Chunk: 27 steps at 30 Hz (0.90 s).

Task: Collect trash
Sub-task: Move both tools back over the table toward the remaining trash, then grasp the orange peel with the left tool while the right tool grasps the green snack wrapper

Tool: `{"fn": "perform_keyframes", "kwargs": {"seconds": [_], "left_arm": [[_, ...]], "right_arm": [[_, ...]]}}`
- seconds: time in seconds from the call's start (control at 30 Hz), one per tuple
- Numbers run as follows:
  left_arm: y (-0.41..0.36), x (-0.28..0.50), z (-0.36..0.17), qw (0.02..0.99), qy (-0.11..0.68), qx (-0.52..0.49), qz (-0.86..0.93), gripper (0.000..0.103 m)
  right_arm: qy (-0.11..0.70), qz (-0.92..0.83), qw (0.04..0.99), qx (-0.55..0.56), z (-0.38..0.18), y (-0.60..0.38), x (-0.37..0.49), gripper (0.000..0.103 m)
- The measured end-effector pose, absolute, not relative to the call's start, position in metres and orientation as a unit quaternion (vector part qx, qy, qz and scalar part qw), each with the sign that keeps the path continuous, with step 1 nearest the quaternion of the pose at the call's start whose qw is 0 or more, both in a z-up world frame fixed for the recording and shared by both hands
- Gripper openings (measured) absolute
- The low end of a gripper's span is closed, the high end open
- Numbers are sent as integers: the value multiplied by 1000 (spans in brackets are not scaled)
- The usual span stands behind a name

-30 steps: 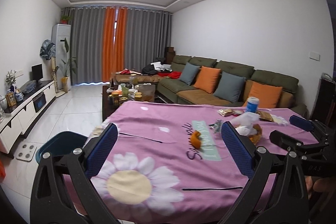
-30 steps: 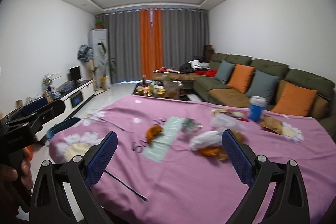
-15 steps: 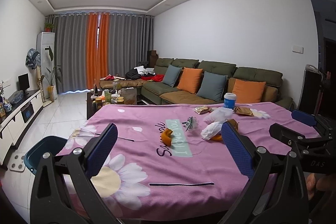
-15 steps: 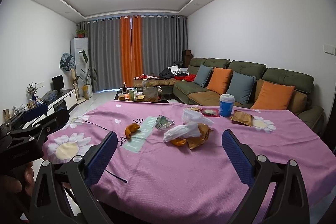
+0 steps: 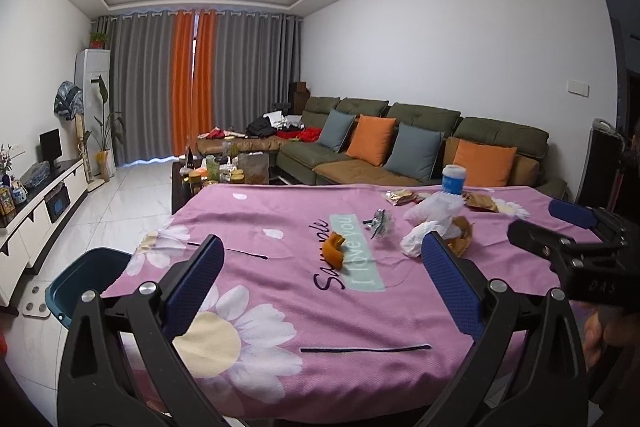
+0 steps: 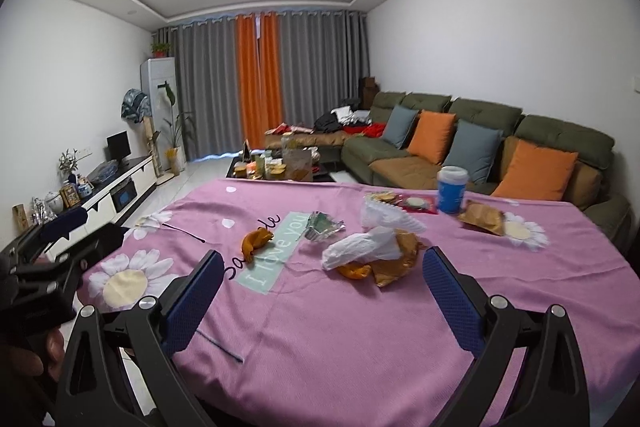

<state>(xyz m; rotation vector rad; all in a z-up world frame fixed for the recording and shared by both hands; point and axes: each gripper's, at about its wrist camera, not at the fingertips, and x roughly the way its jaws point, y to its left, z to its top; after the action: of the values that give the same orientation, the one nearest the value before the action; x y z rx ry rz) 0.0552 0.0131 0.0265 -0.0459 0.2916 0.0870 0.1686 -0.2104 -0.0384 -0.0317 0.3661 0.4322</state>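
Observation:
Trash lies on a pink flowered tablecloth [image 6: 360, 327]: an orange peel [image 6: 256, 241], a crumpled foil wrapper [image 6: 324, 225], a white tissue [image 6: 360, 247] on a brown wrapper [image 6: 400, 261], a white plastic bag [image 6: 388, 217], another brown wrapper [image 6: 482, 217] and a blue cup [image 6: 451, 189]. In the left wrist view the peel [image 5: 334, 251], foil [image 5: 380, 223] and tissue [image 5: 420, 239] lie ahead. My left gripper [image 5: 320, 271] is open and empty above the table's near edge. My right gripper [image 6: 320, 283] is open and empty, short of the tissue pile.
A teal bin [image 5: 84, 277] stands on the floor left of the table. A green sofa [image 5: 420, 147] with cushions runs along the right wall. A cluttered coffee table [image 5: 224, 175] stands beyond the table. A TV cabinet [image 5: 40, 199] lines the left wall.
Both views have swung right and then back a little, and the table looks slightly nearer than a second ago. Both grippers stay open and empty. The trash has not moved.

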Motion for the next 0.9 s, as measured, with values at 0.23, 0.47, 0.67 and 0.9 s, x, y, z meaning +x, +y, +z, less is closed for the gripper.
{"fn": "perform_keyframes", "kwargs": {"seconds": [0.23, 0.47, 0.67, 0.9], "left_arm": [[29, 109, 14, 984, 174, -20, 37, 97], [39, 167, -3, 978, 208, -17, 20, 97], [43, 219, -18, 966, 258, -11, 5, 97], [38, 266, -36, 947, 321, -8, -19, 97]], "right_arm": [[217, 232, 948, -36, -44, -177, 233, 96], [265, 248, 931, -40, -57, -147, 296, 96], [313, 252, 915, -39, -73, -129, 346, 91], [364, 253, 896, -30, -92, -116, 384, 79]]}}
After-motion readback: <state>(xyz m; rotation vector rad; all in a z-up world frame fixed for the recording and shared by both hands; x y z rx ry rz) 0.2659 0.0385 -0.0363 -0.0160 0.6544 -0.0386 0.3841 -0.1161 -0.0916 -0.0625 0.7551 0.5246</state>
